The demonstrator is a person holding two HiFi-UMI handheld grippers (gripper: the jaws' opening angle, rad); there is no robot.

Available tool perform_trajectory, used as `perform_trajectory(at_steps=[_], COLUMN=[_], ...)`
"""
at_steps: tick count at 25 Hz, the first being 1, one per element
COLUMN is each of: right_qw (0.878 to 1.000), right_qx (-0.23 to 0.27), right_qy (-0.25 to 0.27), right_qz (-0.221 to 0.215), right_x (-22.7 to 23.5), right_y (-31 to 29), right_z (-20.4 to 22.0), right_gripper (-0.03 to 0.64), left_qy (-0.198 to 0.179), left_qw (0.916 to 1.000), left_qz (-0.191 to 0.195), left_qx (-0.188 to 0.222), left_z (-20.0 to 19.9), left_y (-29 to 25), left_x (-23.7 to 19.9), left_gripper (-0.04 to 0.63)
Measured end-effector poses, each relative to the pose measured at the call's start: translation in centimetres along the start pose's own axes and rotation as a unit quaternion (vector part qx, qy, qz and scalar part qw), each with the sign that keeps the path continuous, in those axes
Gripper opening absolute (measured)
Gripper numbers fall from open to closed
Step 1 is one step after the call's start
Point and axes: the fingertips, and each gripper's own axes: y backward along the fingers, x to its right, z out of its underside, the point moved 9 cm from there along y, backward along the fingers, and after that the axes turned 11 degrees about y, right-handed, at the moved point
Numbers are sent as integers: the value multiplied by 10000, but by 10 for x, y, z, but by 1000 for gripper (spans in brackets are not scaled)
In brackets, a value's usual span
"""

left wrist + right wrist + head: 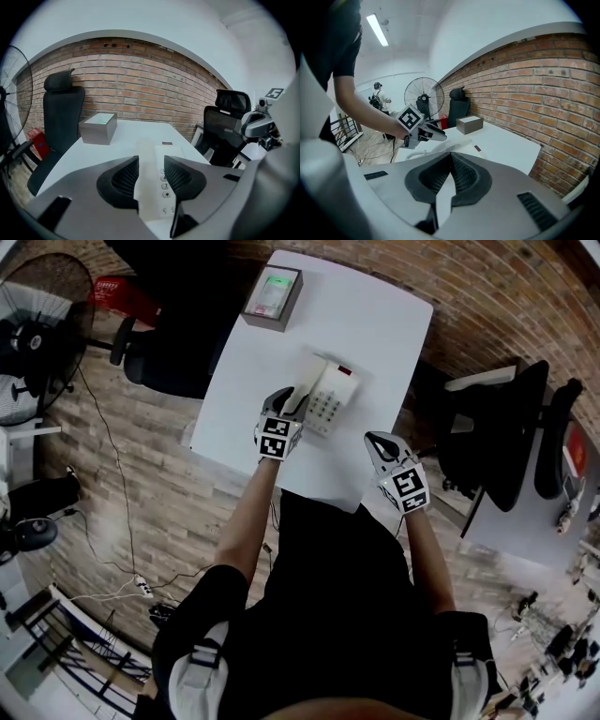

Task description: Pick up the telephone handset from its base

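Telephone handset [146, 197], cream and oblong, lies untouched between parted jaws of left claw [151, 164]; right claw [451, 157] closed.

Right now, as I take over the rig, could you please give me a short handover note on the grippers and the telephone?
Left gripper: open, jaws either side of the handset, pads not pressing it.
Right gripper: shut, empty, near the table's front edge, to the right of the phone.
Things: the handset lies on the telephone base, mid white table.
Done: left gripper lined up on the handset.
Left: close the jaws on the handset and lift it clear of the base.
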Motion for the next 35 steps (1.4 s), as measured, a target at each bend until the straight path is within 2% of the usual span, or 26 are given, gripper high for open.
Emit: perform_trajectory(at_steps=[5,14,19,28,35], right_qw=[10000,9998,9995,9993,9995], right_qx=[-55,-144,-245,-316,-179], right_qy=[-60,-84,-152,-182,-168], right_qz=[-2,49,101,96,176], right_x=[1,6,9,10,11], right_y=[-2,-1,0,-2,-3], right_z=[3,4,8,12,17], right_gripper=[-3,-3,-3,-3,-3], left_qy=[-56,-33,9,27,-37], left_qw=[9998,9984,9980,9955,9956], left_qz=[1,-398,-362,-460,-458], left_qx=[-190,-403,-526,-823,-817], left_z=[3,7,8,16,22], left_y=[-17,-43,-53,-64,-72], left_x=[0,-5,-8,-14,-15], left_gripper=[201,224,261,262,255])
